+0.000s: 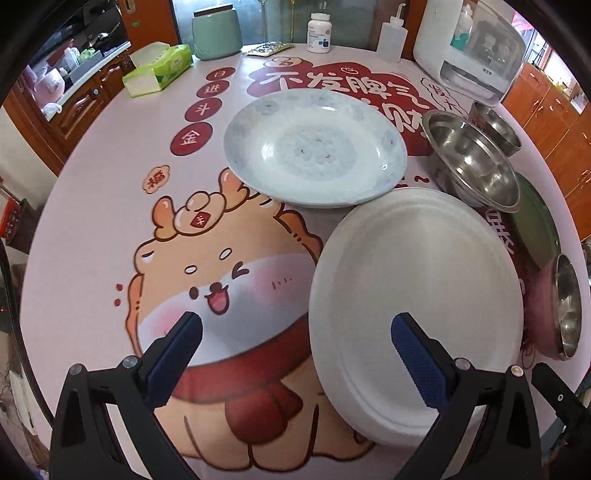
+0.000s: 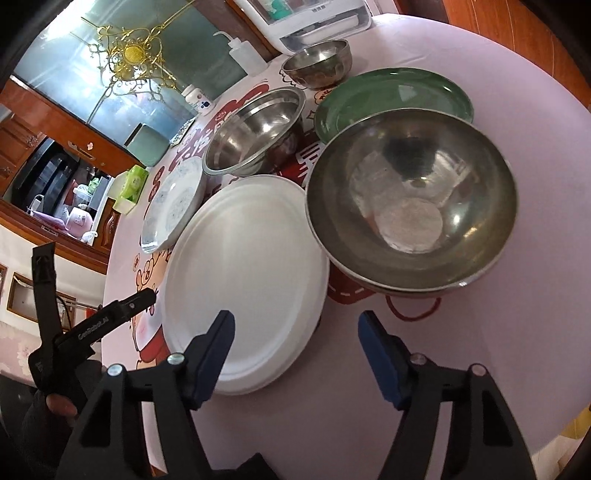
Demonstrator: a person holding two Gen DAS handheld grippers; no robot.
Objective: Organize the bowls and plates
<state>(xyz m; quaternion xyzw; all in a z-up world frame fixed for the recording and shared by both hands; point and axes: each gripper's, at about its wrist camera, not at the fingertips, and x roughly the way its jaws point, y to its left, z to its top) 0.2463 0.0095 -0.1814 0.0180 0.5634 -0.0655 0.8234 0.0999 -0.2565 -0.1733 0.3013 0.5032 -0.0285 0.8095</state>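
A plain white plate (image 1: pixel 413 295) lies on the table, with a blue-patterned white plate (image 1: pixel 314 147) behind it. To their right stand a mid-size steel bowl (image 1: pixel 476 158), a small steel bowl (image 1: pixel 495 125), a green plate (image 1: pixel 535 225) and a large steel bowl (image 1: pixel 567 302). My left gripper (image 1: pixel 295 339) is open and empty, its right finger over the white plate's near part. My right gripper (image 2: pixel 297 345) is open and empty, just in front of the white plate (image 2: pixel 243 280) and the large steel bowl (image 2: pixel 410 199). The green plate (image 2: pixel 391 99) lies behind that bowl.
The round table (image 1: pixel 92 221) has a cartoon print cover. At its far edge stand a tissue pack (image 1: pixel 159 70), a green canister (image 1: pixel 216 31), a pill bottle (image 1: pixel 319 33), a squeeze bottle (image 1: pixel 391 37) and a white appliance (image 1: pixel 469 51). Wooden cabinets surround it.
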